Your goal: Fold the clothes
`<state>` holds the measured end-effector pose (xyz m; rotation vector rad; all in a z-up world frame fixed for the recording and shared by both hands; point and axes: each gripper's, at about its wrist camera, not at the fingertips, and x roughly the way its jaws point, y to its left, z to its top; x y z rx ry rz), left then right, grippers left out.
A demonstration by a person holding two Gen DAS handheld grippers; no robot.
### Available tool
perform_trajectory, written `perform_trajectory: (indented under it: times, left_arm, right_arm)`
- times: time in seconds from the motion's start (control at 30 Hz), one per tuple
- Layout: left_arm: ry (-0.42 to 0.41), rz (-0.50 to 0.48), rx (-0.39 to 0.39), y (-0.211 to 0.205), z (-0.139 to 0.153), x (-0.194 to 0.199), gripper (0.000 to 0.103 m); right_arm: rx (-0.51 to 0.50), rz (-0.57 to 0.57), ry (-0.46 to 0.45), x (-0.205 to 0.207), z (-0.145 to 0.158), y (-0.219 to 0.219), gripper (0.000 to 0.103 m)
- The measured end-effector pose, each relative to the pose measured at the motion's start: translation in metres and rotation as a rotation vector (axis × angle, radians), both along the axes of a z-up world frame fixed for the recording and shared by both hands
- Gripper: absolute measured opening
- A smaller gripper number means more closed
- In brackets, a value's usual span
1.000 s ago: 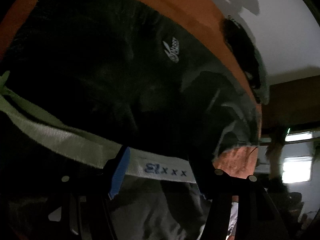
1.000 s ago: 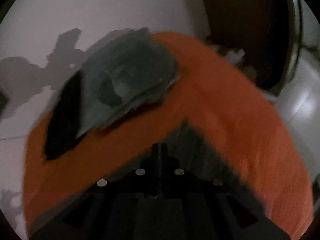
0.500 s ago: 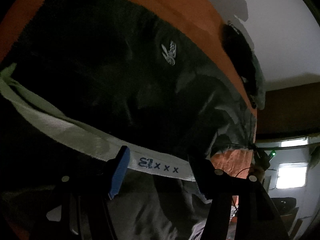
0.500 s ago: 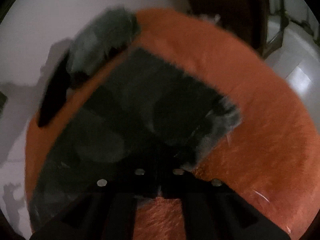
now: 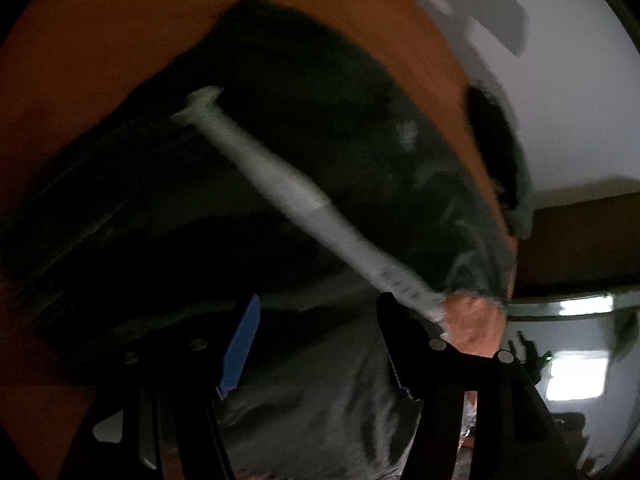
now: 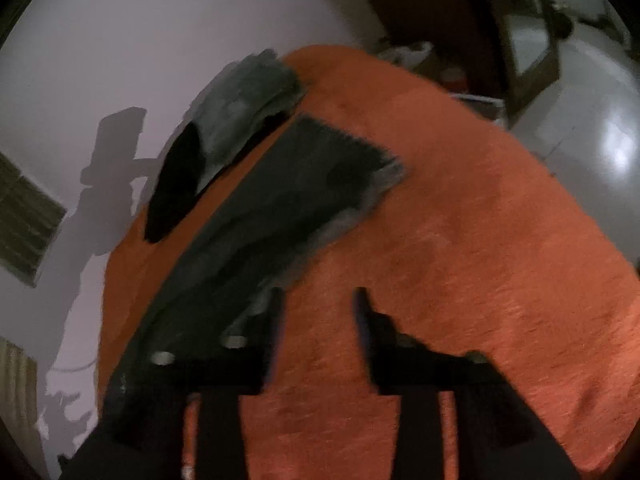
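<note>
Dark creased garment (image 6: 296,208); fuzzy orange blanket (image 6: 480,260)

**A dim room in a home**

A domestic room is indicated. An orange textured cover (image 6: 500,280) is spread over a broad surface, and a plain pale wall (image 6: 160,40) runs behind its far edge. Dark wooden furniture (image 6: 440,0) is seen beyond the far right corner, beside a glossy tiled floor (image 6: 592,136). A bright window (image 5: 576,380) is visible in the left wrist view. Folded dark clothes (image 6: 248,92) are kept at the cover's far edge.
</note>
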<state>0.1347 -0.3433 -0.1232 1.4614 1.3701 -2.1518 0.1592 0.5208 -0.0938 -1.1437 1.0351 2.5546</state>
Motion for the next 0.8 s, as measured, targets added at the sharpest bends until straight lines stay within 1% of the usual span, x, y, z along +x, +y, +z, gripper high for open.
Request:
perform_trajectory:
  times: [0.03, 0.13, 0.17, 0.3, 0.4, 0.43, 0.47, 0.5, 0.53, 0.6, 0.67, 0.7, 0.73, 0.77, 0.8]
  left_arm:
    - [-0.016, 0.008, 0.007, -0.001, -0.003, 0.004, 0.062]
    - [-0.06, 0.031, 0.026, -0.005, -0.011, 0.015, 0.062]
    - [-0.061, 0.04, 0.022, -0.005, -0.01, 0.017, 0.062]
    - [-0.046, 0.07, 0.002, -0.007, 0.0, 0.024, 0.062]
    - [-0.063, 0.088, -0.011, -0.009, 0.002, 0.029, 0.062]
    - [-0.069, 0.096, -0.015, -0.009, 0.002, 0.031, 0.062]
    - [-0.076, 0.106, -0.014, -0.01, 0.0, 0.033, 0.062]
    - [-0.084, 0.117, -0.012, -0.011, -0.001, 0.036, 0.062]
    - [-0.089, 0.125, -0.008, -0.012, -0.002, 0.038, 0.062]
    - [-0.091, 0.128, -0.006, -0.013, -0.003, 0.04, 0.062]
    - [-0.093, 0.124, -0.007, -0.015, -0.004, 0.041, 0.062]
    - [-0.094, 0.12, -0.008, -0.017, -0.005, 0.041, 0.062]
    - [-0.096, 0.119, -0.006, -0.018, -0.007, 0.04, 0.062]
    - [-0.097, 0.121, -0.002, -0.019, -0.009, 0.04, 0.062]
    - [-0.098, 0.122, 0.002, -0.021, -0.011, 0.04, 0.062]
  right_arm:
    - [-0.002, -0.032, -0.014, -0.006, -0.001, 0.011, 0.055]
    - [-0.079, -0.097, -0.032, -0.034, -0.021, 0.045, 0.055]
    - [-0.102, -0.116, -0.031, -0.043, -0.028, 0.051, 0.055]
    - [-0.176, -0.168, -0.022, -0.07, -0.047, 0.061, 0.055]
    - [-0.184, -0.197, -0.047, -0.093, -0.056, 0.068, 0.055]
    - [-0.172, -0.205, -0.047, -0.098, -0.056, 0.069, 0.047]
    - [-0.146, -0.211, -0.06, -0.105, -0.054, 0.07, 0.029]
    - [-0.12, -0.216, -0.073, -0.113, -0.053, 0.07, 0.016]
    - [-0.098, -0.219, -0.068, -0.117, -0.049, 0.07, 0.014]
    - [-0.05, -0.208, -0.007, -0.118, -0.034, 0.067, 0.012]
    - [0.019, -0.182, 0.063, -0.115, -0.019, 0.061, 0.012]
    - [0.049, -0.169, 0.076, -0.115, -0.017, 0.058, 0.012]
    - [0.072, -0.161, 0.057, -0.117, -0.02, 0.058, 0.012]
    - [0.071, -0.16, 0.033, -0.119, -0.027, 0.06, 0.012]
    - [0.041, -0.171, 0.002, -0.12, -0.038, 0.064, 0.012]
